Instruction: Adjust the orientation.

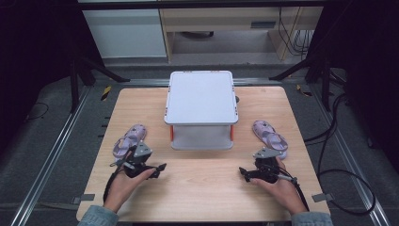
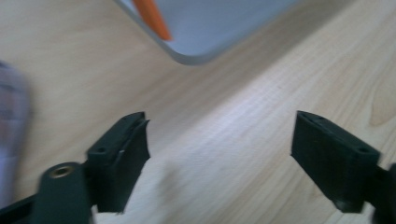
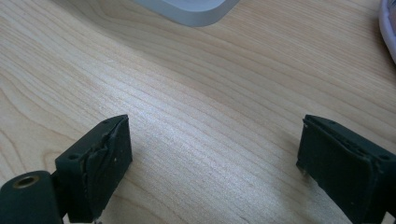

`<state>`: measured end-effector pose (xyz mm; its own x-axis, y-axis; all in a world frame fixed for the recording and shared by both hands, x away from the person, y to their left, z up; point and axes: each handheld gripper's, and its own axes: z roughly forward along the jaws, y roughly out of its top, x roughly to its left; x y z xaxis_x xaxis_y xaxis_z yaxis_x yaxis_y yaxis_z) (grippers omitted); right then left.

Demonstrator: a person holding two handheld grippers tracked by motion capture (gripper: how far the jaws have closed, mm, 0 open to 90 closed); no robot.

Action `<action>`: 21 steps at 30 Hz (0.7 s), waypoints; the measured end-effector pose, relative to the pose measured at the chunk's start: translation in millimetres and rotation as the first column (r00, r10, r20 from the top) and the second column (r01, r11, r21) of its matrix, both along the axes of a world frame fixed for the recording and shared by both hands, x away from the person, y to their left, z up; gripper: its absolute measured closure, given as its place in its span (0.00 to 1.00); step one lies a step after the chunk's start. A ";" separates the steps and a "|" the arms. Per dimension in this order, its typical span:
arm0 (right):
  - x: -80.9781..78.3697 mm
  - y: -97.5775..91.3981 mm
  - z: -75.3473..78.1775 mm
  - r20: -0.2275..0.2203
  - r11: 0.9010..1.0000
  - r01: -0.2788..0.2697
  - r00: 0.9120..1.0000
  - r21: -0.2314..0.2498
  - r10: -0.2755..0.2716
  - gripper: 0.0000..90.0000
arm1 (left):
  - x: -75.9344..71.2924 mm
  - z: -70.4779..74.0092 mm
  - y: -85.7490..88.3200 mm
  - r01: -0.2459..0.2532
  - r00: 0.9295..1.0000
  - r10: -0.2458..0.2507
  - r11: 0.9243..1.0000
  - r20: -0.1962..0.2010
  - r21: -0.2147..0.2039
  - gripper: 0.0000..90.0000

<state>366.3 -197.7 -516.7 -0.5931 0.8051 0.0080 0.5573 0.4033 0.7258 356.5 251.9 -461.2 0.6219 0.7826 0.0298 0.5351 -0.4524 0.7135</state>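
Left gripper (image 1: 160,168): lower left of the high view, held in a hand (image 1: 123,184) low over the table (image 1: 197,197); jaws spread wide, bare wood between them in the left gripper view (image 2: 219,158).
Right gripper (image 1: 243,171): lower right of the high view, held in the other hand (image 1: 281,188); jaws spread wide, nothing between them in the right gripper view (image 3: 212,154).
Left sandal (image 1: 129,141): lilac, lying flat on the table just above the left gripper, left of the box; a blur at the left edge of the left gripper view (image 2: 11,135).
Right sandal (image 1: 269,136): lilac, flat on the table just above the right gripper, right of the box; a sliver at the upper right edge of the right gripper view (image 3: 388,28).
Box (image 1: 201,106): grey-white, lid on, orange clips at the front corners; centre of the table, between the two sandals, apart from both.
Contact: neither gripper touches a sandal or the box.
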 end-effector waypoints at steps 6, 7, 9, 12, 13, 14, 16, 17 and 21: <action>0.0 0.0 0.0 0.000 1.000 0.001 1.000 0.000 -0.001 0.11 | 3.0 28.0 34.0 -0.057 0.998 0.056 0.998 0.030 0.022 0.40; 0.0 0.0 0.0 0.000 1.000 0.001 1.000 0.000 -0.001 0.11 | 6.6 37.2 47.7 -0.088 0.996 0.087 0.996 0.037 0.018 0.44; 0.1 0.0 0.0 0.001 1.000 0.000 1.000 0.000 0.000 0.11 | 10.3 44.5 60.3 -0.121 0.991 0.120 0.993 0.057 0.018 0.49; 0.0 0.0 0.0 0.000 1.000 0.001 1.000 0.000 -0.001 0.11 | 17.3 48.0 75.8 -0.159 0.986 0.157 0.987 0.060 0.032 0.55; 0.0 0.0 0.0 0.000 1.000 0.001 1.000 0.000 -0.001 0.11 | 19.6 47.2 80.0 -0.172 0.984 0.170 0.984 0.056 0.035 0.56; 0.1 0.0 0.0 0.001 1.000 0.000 1.000 0.000 0.000 0.11 | 21.7 45.8 84.0 -0.181 0.983 0.178 0.983 0.054 0.044 0.57; 0.0 0.0 0.0 0.000 1.000 0.001 1.000 0.000 -0.001 0.11 | 25.3 41.4 91.1 -0.199 0.980 0.196 0.978 0.044 0.057 0.60; 0.0 0.0 0.0 0.000 1.000 0.001 1.000 0.000 -0.001 0.11 | 26.9 38.4 94.2 -0.208 0.978 0.205 0.976 0.039 0.062 0.62; 0.1 0.0 0.0 0.000 1.000 0.001 1.000 0.000 -0.001 0.11 | 30.9 28.3 102.2 -0.222 0.975 0.222 0.972 0.018 0.076 0.65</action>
<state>366.4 -197.7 -516.7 -0.5922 0.8057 0.0083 0.5577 0.4025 0.7259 387.4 354.1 -432.9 0.4323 0.8961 0.1002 0.6221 -0.3768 0.6863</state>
